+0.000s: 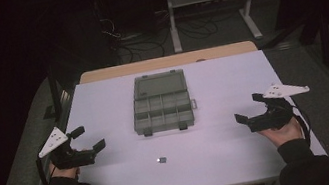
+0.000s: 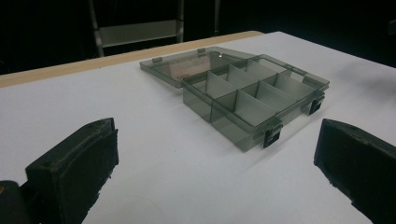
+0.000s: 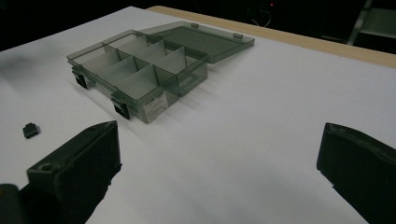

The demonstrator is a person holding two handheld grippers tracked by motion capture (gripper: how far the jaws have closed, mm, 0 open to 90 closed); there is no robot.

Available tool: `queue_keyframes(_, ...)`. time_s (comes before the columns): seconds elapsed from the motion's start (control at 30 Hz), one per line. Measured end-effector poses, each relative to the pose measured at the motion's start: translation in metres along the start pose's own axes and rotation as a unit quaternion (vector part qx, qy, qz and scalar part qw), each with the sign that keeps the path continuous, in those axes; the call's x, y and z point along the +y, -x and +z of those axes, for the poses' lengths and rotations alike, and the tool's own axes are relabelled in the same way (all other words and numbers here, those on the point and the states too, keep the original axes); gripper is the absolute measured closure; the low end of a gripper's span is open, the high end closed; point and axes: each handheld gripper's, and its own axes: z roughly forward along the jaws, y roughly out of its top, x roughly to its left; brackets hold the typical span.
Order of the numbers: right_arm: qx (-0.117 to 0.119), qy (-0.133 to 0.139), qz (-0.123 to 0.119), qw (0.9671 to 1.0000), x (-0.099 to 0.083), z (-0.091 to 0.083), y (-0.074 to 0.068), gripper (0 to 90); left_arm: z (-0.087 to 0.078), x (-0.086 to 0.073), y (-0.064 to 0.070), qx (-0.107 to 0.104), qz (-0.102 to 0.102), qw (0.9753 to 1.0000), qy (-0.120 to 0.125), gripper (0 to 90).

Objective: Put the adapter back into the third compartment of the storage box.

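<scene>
Left tool [image 1: 90, 138]: jaws apart, holding nothing, near left on the bench [image 1: 245, 160].
Right tool [image 1: 250, 108]: jaws apart, empty, near right.
Small dark part [image 1: 162, 160]: near centre — well apart from both tools.
Compartment box [image 1: 162, 111]: centre, lid open flat toward far side.
Advice: probably approach the part low, straddle it squarely — close gently.
</scene>
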Motion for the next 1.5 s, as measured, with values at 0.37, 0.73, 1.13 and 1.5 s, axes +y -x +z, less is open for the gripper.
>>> queue_keyframes(0.37, 0.022, -0.005, 0.002, 0.9997, 0.007, 0.0, -0.004, 0.0, 0.0, 0.0, 0.0, 0.0, -0.001, 1.0, -0.002, 0.0)
queue_keyframes(0.73, 0.037, -0.019, -0.022, 0.9989, 0.019, 0.006, -0.015, 0.0, 0.0, 0.0, 0.0, 0.001, 0.0, 1.0, -0.003, 0.0)
queue_keyframes(1.13, 0.048, -0.035, -0.049, 0.9971, 0.03, 0.016, -0.031, 0.0, 0.0, 0.0, 0.0, 0.002, 0.002, 1.0, -0.003, 0.0)
queue_keyframes(1.5, 0.061, -0.041, -0.07, 0.9948, 0.037, 0.023, -0.042, 0.0, 0.0, 0.0, 0.0, 0.002, 0.002, 1.0, -0.003, 0.0)
